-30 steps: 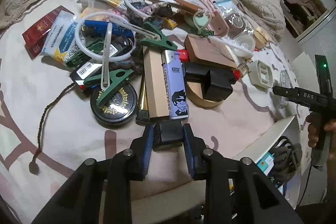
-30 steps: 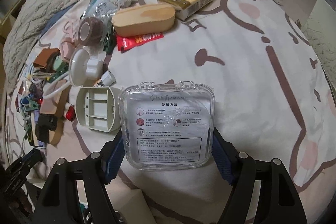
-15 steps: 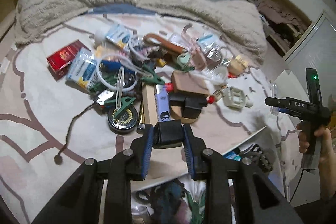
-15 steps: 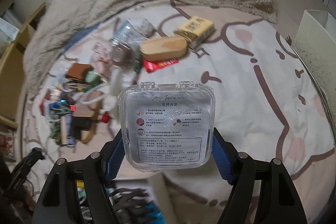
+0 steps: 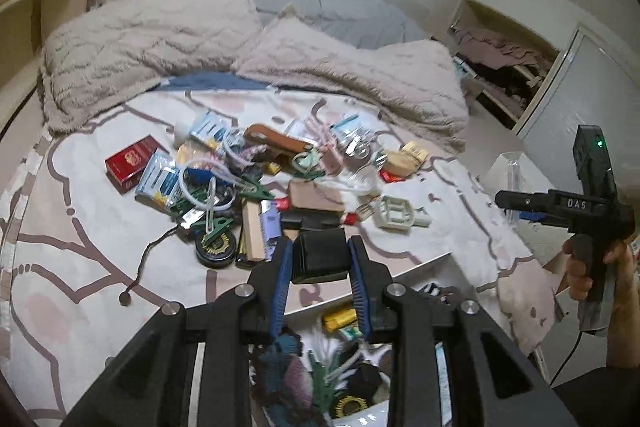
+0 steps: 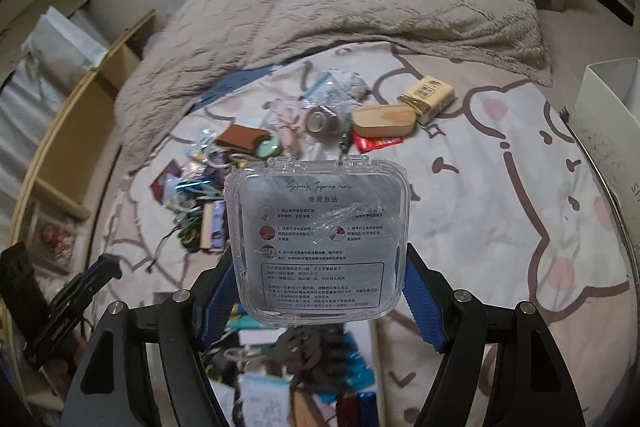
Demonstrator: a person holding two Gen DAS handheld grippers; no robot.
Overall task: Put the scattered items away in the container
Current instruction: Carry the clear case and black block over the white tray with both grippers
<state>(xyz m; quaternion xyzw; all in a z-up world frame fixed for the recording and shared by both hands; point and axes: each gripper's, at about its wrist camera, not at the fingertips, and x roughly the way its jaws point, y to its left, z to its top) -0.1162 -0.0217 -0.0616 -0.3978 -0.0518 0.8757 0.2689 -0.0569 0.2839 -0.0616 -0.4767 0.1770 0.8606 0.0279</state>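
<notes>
My left gripper [image 5: 320, 257] is shut on a small black box [image 5: 319, 255] and holds it raised above the bed's near edge, over the white container [image 5: 408, 267] that has several items in it. My right gripper [image 6: 316, 267] is shut on a clear plastic case [image 6: 316, 239] with printed instructions, held high over the same container [image 6: 304, 359]. A pile of scattered items [image 5: 248, 187] lies on the bed ahead; it also shows in the right wrist view [image 6: 208, 195]. The right gripper's handle and hand show in the left wrist view [image 5: 588, 227].
A beige blanket [image 5: 160, 47] bunches at the back of the bed. A red pack [image 5: 134, 163], a cream plastic frame [image 5: 394, 213], a wooden oval box [image 6: 382, 121] and a yellow pack [image 6: 428, 97] lie on the sheet. A white box [image 6: 612, 131] stands at right.
Both grippers have lifted and pulled back from the bed with their items still held. The container has come into view below both of them.
</notes>
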